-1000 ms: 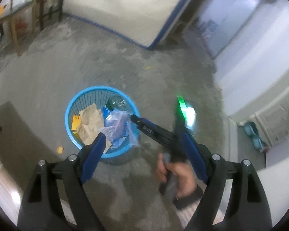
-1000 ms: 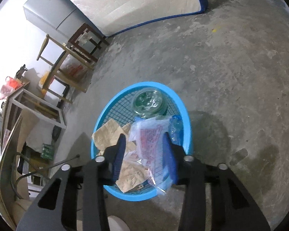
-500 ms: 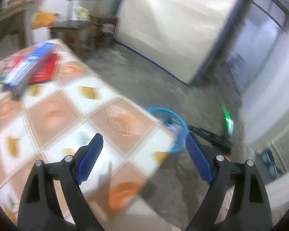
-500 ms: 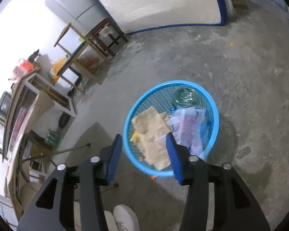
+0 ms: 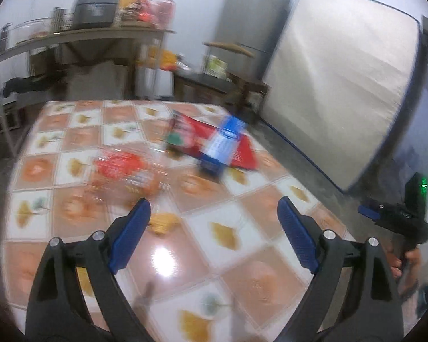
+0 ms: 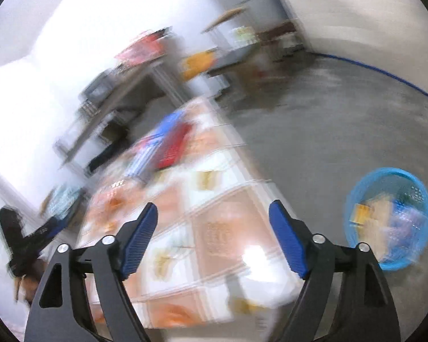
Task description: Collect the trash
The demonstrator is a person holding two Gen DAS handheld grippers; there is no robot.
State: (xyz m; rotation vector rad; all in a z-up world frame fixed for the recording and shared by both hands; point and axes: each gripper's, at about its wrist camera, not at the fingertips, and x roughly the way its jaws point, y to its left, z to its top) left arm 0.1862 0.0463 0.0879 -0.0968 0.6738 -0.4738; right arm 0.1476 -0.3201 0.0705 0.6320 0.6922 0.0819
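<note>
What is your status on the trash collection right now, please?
Left gripper open, empty, over table. Right gripper open, empty. Red wrapper and blue box on table; basket on floor. Nothing blocking.

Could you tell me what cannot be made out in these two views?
- Clear wrapper, left wrist view: motion blur hides its print and outline.
- Blue box, left wrist view: label smeared unreadable.
- Basket contents, right wrist view: blurred; single items not separable.
- Table, right wrist view: near edge hidden behind the right gripper.
</note>
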